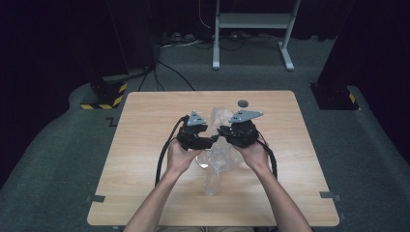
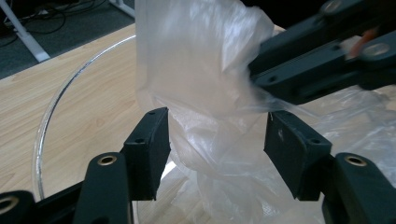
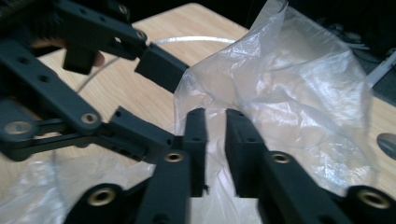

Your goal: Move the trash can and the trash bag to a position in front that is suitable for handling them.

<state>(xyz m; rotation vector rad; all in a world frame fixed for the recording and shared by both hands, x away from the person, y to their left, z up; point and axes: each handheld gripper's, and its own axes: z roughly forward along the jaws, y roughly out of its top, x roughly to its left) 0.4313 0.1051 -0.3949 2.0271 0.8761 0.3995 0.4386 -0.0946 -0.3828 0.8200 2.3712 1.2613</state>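
Here we are mid-way through working a clear plastic bag [image 1: 220,145] over what looks like a clear bowl [image 2: 56,100] on the bench [image 1: 145,145]. Our left gripper [image 2: 217,140] has its fingers spread, with a bunched fold of the bag between them but not pressed. Our right gripper [image 3: 215,140] has its fingers nearly together; a thin fold seems to pass between them, but we cannot tell whether they pinch it. The bag stands crumpled between both hands, lifted at its top. We judge the opening still unspread: much remains.
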